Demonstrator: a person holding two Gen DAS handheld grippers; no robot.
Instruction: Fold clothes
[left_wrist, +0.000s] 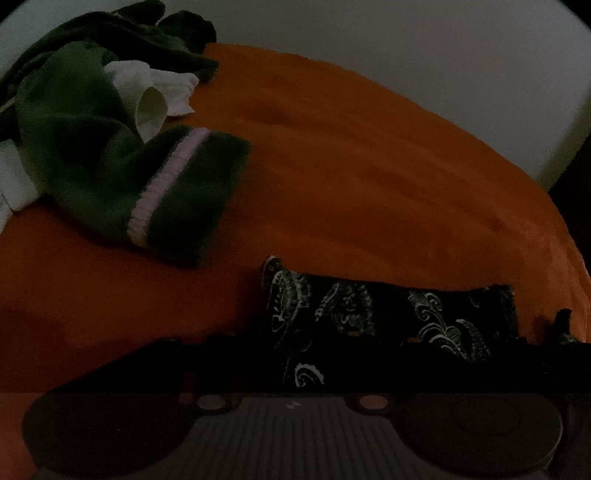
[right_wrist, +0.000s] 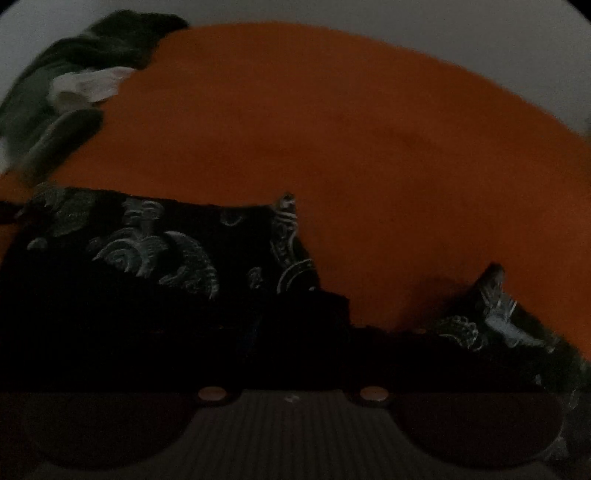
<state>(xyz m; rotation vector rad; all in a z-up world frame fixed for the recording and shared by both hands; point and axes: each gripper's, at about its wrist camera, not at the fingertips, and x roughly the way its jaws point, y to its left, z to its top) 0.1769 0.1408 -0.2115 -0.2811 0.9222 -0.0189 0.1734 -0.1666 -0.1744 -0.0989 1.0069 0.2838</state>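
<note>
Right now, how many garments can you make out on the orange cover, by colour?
Black paisley: 1, the paisley cloth by both grippers.
Green: at least 1, the green fleece with a pink stripe; a darker green bundle may be separate.
White: at least 1, the white piece.
Total: at least 3; the pile hides the rest.

Both views very dim, foreground nearly black, right wrist view smeared by motion blur, fisheye bending at edges
</note>
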